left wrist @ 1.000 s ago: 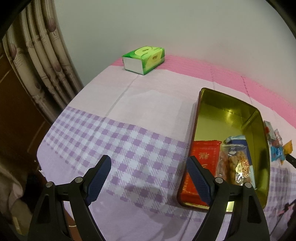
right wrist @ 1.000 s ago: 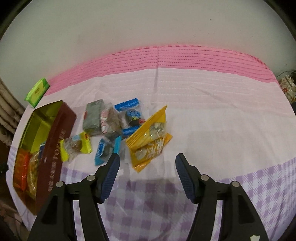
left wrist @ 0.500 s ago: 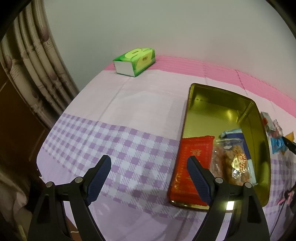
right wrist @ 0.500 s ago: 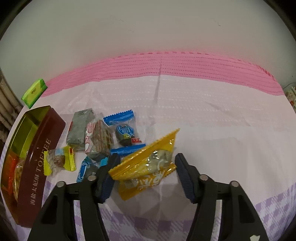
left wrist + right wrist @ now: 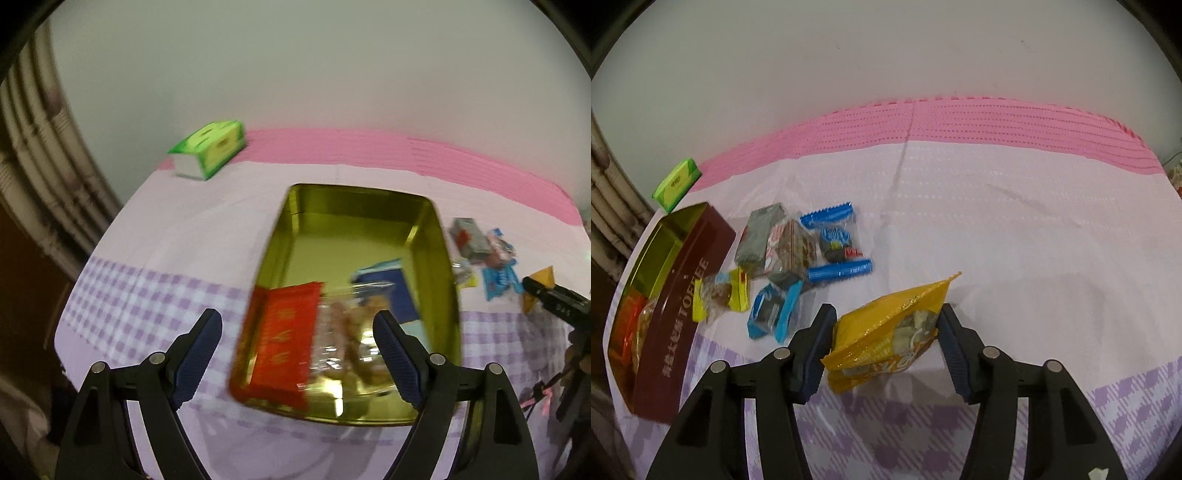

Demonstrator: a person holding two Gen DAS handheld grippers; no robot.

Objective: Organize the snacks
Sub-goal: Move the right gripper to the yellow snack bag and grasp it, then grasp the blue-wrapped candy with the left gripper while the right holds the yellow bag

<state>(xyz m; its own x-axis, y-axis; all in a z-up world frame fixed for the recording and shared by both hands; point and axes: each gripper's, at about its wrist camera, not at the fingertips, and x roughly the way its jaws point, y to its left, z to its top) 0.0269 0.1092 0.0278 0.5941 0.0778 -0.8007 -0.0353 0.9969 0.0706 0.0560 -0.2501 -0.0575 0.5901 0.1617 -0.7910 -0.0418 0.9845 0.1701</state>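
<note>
Checked cloth lay under a yellow pouch [image 5: 886, 332], pinched by the right gripper [image 5: 884, 345] near the tin [image 5: 698, 258]. Left gripper [image 5: 297, 354] stood spread. Light, crinkly, likely slippery; best held mid-body.

Left black two-finger gripper with blue ribbed pads [image 5: 297, 345] angled downward, jaws spread wide, nothing between them. Right black two-finger gripper with blue pads [image 5: 884, 334] tilted down, pads pressed on a crinkled yellow snack packet [image 5: 886, 332].
</note>
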